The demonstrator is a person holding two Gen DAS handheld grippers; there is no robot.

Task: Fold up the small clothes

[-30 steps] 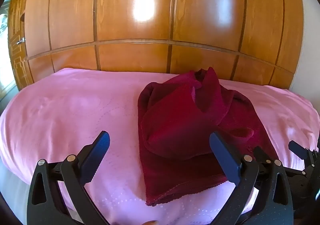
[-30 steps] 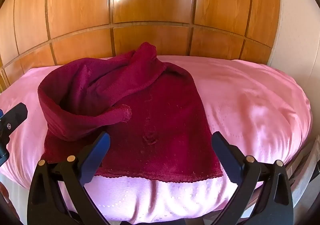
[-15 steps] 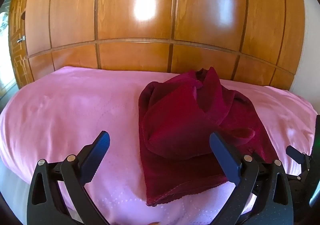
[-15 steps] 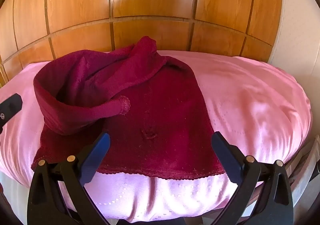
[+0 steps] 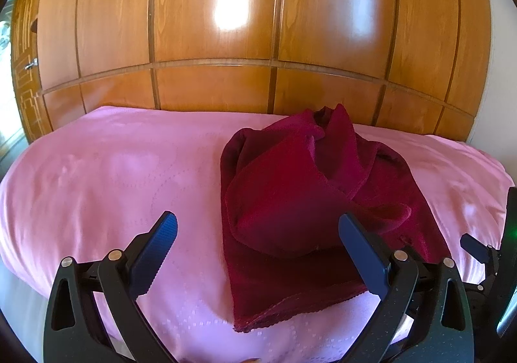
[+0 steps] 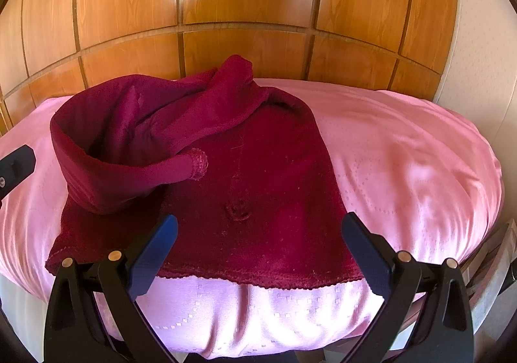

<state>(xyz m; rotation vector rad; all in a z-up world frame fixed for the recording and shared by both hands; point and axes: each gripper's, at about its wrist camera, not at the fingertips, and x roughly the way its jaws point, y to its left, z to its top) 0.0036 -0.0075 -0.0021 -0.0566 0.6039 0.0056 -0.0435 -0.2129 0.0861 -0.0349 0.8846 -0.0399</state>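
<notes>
Both the left gripper (image 5: 258, 245) and the right gripper (image 6: 259, 245) hang wide open and empty, and just beyond the fingers the soft, limp maroon garment (image 6: 258, 188) sprawls on the pink bed (image 6: 404, 162), best pinched at its near hem corners.

A bedroom in a home. A bed (image 6: 420, 169) under a glossy pink bedspread (image 5: 113, 175) with a stitched dotted pattern fills the foreground, and right behind it stands a tall built-in wardrobe (image 5: 210, 39) of varnished orange-brown wood panels, shiny enough to throw back window light. At the far left is a carved wooden door (image 5: 24, 81) with a metal handle; at the right, a pale textured wall (image 6: 478, 39). A crumpled dark red garment (image 6: 242, 175) lies on the bed
</notes>
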